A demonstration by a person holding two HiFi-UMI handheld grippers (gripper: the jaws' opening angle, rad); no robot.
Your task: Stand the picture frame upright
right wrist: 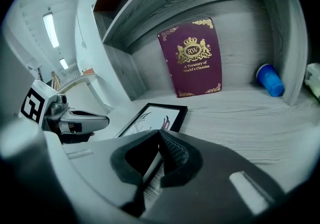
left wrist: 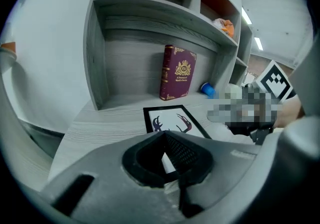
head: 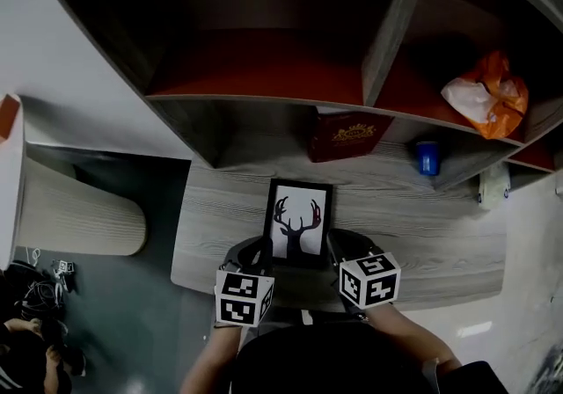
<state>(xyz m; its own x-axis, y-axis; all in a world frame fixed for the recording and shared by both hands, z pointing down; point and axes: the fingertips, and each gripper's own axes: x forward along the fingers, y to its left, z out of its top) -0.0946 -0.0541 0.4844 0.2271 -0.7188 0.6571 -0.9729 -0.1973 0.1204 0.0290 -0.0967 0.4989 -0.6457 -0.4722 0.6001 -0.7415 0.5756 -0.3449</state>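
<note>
A black picture frame [head: 299, 221] with a dark antlered deer head on white lies flat on the grey wooden desk [head: 422, 225], its long side running away from me. My left gripper [head: 257, 253] hangs over the frame's near left corner and my right gripper [head: 338, 251] over its near right corner. In the left gripper view the jaws of the left gripper [left wrist: 167, 144] are shut, with the frame [left wrist: 172, 120] just beyond them. The right gripper [right wrist: 160, 144] is shut too, and the frame's [right wrist: 152, 117] near edge runs under its tips. Nothing is gripped.
A maroon book [head: 349, 135] stands against the back of the cubby behind the frame, with a blue cup [head: 427, 157] on its side to the right. An orange bag [head: 488, 93] sits on the shelf above. A curved beige counter [head: 79, 207] stands to the left.
</note>
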